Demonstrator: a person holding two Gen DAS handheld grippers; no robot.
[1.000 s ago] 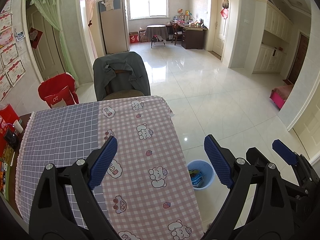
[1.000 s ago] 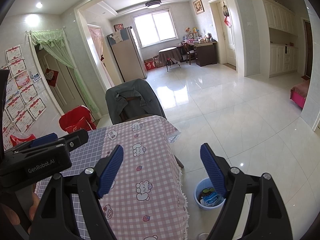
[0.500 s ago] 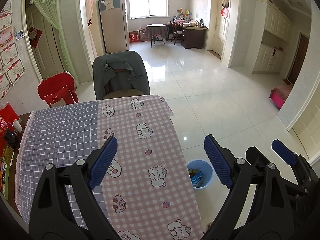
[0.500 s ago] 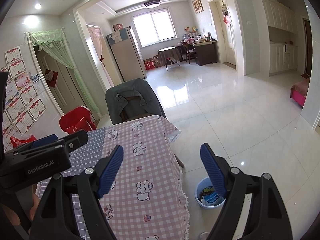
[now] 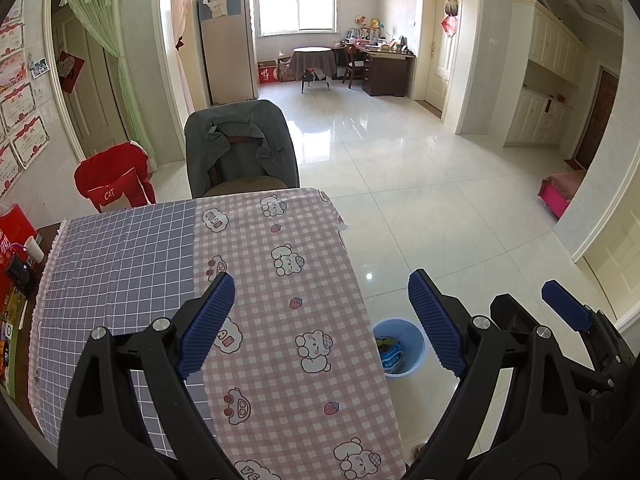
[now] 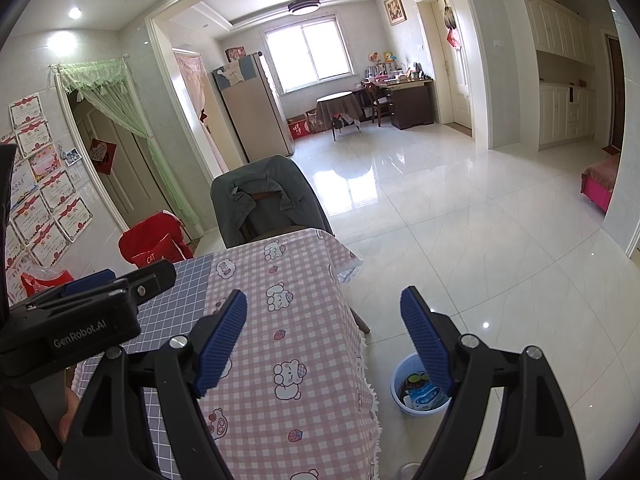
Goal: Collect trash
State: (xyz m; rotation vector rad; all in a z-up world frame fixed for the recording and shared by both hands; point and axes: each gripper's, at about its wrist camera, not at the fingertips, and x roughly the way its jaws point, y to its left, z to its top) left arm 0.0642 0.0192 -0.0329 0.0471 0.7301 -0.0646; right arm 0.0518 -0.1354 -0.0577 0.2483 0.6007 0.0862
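Left gripper (image 5: 320, 320): fingers spread, empty, lower frame.
Right gripper (image 6: 324, 340): fingers spread, empty.
Round blue plastic bin (image 5: 400, 348): lower right, holding wrappers.

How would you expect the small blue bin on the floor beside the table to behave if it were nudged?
The blue bin looks like thin plastic holding only a few wrappers, so it is probably light. On the glossy tile floor it would likely slide, perhaps tip if pushed near its rim.

a home: tiled living-dining room with a clothed table (image 5: 280, 288), fridge (image 5: 229, 46), desk (image 5: 390, 70) and curtained doorway (image 5: 96, 36).
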